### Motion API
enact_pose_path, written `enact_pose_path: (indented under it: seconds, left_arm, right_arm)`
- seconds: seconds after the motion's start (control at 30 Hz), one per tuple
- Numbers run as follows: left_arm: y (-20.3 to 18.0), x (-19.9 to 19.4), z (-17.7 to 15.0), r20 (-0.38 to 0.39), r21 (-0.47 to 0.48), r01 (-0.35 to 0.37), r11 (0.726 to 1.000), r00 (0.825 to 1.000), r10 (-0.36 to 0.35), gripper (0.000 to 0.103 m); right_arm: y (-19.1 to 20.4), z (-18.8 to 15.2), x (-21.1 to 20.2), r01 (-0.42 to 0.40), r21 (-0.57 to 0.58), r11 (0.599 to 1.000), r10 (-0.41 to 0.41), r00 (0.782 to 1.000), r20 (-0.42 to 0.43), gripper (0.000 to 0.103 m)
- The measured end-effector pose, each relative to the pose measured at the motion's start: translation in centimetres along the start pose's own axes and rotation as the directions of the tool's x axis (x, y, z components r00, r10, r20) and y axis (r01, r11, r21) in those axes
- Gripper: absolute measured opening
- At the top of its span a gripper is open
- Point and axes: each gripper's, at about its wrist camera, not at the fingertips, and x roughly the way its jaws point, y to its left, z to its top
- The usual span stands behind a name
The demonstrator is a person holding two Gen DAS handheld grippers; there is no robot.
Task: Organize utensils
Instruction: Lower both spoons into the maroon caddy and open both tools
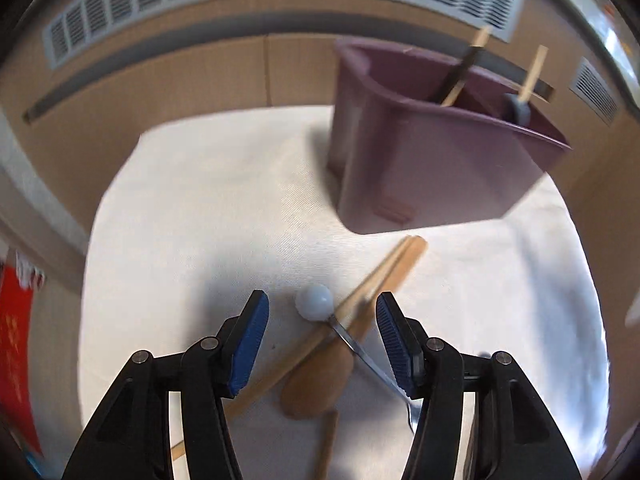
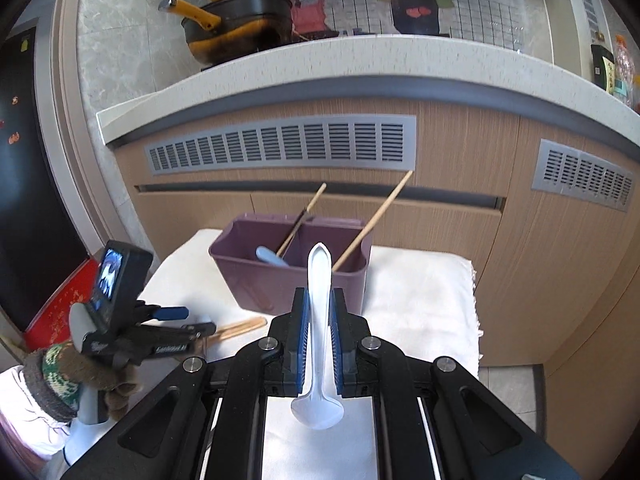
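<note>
My left gripper [image 1: 322,336] hangs open over a heap of utensils on the white cloth [image 1: 208,208]. Between its blue pads [image 1: 250,340], untouched, lie a fork with a white ball end [image 1: 315,302], a pair of wooden chopsticks [image 1: 384,272] and a wooden spoon [image 1: 316,380]. The purple holder [image 1: 420,152] stands just beyond, with sticks and a blue utensil [image 1: 518,110] inside. My right gripper [image 2: 319,320] is shut on a white plastic spoon [image 2: 319,360], handle forward and bowl towards the camera, in front of the holder [image 2: 288,276]. A gloved hand [image 2: 56,364] carries the left gripper [image 2: 192,322].
A wooden cabinet front with grey vents [image 2: 280,146] stands behind the cloth-covered table. A black and yellow pan [image 2: 240,24] sits on the counter above. A red box [image 2: 52,312] stands at the left, and the cloth's right edge [image 2: 474,300] drops to the floor.
</note>
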Motion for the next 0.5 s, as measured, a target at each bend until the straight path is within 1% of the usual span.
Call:
enact_pose_path:
  seconds: [0.07,0.13,0.2,0.27,0.3,0.33,0.37,0.4,0.5]
  left_arm:
    - [0.1,1.1,0.1,-0.005,-0.035,0.017,0.999,1.0,-0.017,0.057]
    - [0.0,1.9,-0.3,-0.01,-0.049,0.019,0.999,1.0,-0.02,0.057]
    - [0.0,2.2,-0.2,0.017,-0.055,0.018,0.998,1.0,-0.017,0.056]
    - [0.1,2.4,-0.2,0.036,-0.072,0.026,0.997,0.999,-0.023,0.046]
    - [0.1,2.3,-0.2,0.047,-0.071,0.034,0.997,0.998,-0.031,0.037]
    - [0.2,2.4,-0.2,0.057,-0.068,0.04,0.997,0.998,-0.036,0.031]
    - [0.2,2.3,-0.4,0.068,-0.061,0.041,0.997,0.997,-0.037,0.023]
    - [0.2,1.7,-0.6,0.082,-0.055,0.056,0.997,0.995,-0.052,0.022]
    - [0.0,-0.9,-2.0,0.165,-0.033,0.094,0.995,0.982,-0.087,0.022]
  right_arm:
    - [0.1,-0.3,0.3,0.002,-0.003,1.0,-0.002,1.0,-0.007,0.009]
    - [0.2,-0.7,0.6,-0.004,0.0,1.0,0.004,1.0,-0.02,0.009]
    - [0.2,-0.9,0.8,-0.004,0.005,1.0,0.004,1.0,-0.026,0.009]
    - [0.2,-1.3,1.0,-0.005,0.005,1.0,0.005,0.999,-0.034,0.009]
    - [0.2,-1.4,1.0,-0.004,0.007,1.0,0.005,0.999,-0.037,0.009]
    - [0.2,-1.5,1.0,-0.005,0.008,1.0,0.005,0.999,-0.039,0.009]
    - [0.1,-1.7,1.0,-0.004,0.011,1.0,0.005,0.999,-0.041,0.009]
    - [0.0,-1.8,0.9,-0.003,0.015,1.0,0.004,0.999,-0.042,0.01]
    - [-0.3,-2.1,0.8,0.001,0.022,1.0,0.0,0.999,-0.047,0.01]
